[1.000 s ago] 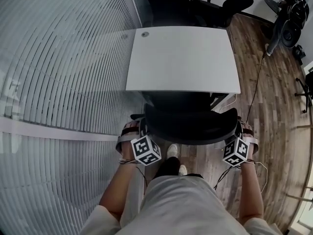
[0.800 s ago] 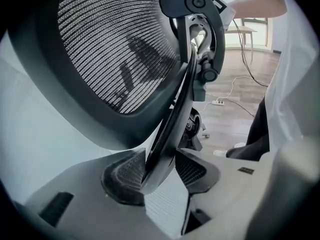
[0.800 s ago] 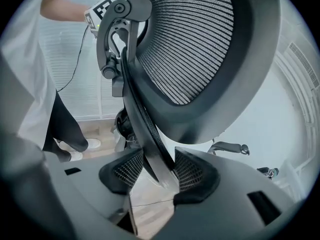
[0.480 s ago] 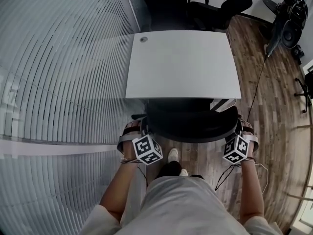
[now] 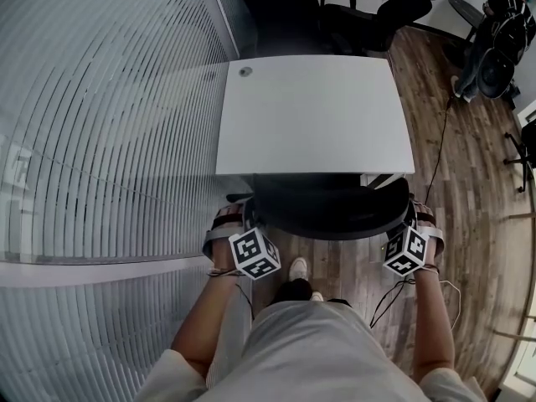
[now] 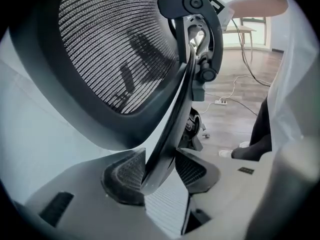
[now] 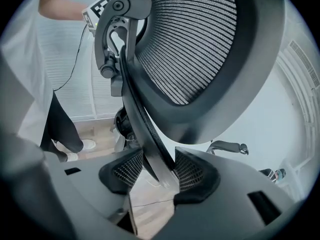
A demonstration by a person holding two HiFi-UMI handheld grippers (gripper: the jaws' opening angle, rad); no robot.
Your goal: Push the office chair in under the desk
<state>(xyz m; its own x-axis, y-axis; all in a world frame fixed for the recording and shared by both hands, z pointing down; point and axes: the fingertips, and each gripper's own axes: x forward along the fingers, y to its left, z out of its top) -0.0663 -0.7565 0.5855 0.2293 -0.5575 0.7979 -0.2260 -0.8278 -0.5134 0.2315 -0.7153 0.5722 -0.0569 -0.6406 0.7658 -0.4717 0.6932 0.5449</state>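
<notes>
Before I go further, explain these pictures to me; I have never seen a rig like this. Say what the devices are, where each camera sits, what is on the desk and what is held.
No robot here: a person holds a two-jaw tool in each hand. The head view comes from a camera on the person's head, looking down on the white desk, whose top carries only a small round cap, and on the black office chair, partly under the desk's near edge. The other two pictures come from cameras riding on the tools, looking along their jaws. The left tool and the right tool each clamp the curved back frame of the chair, one on each side.
</notes>
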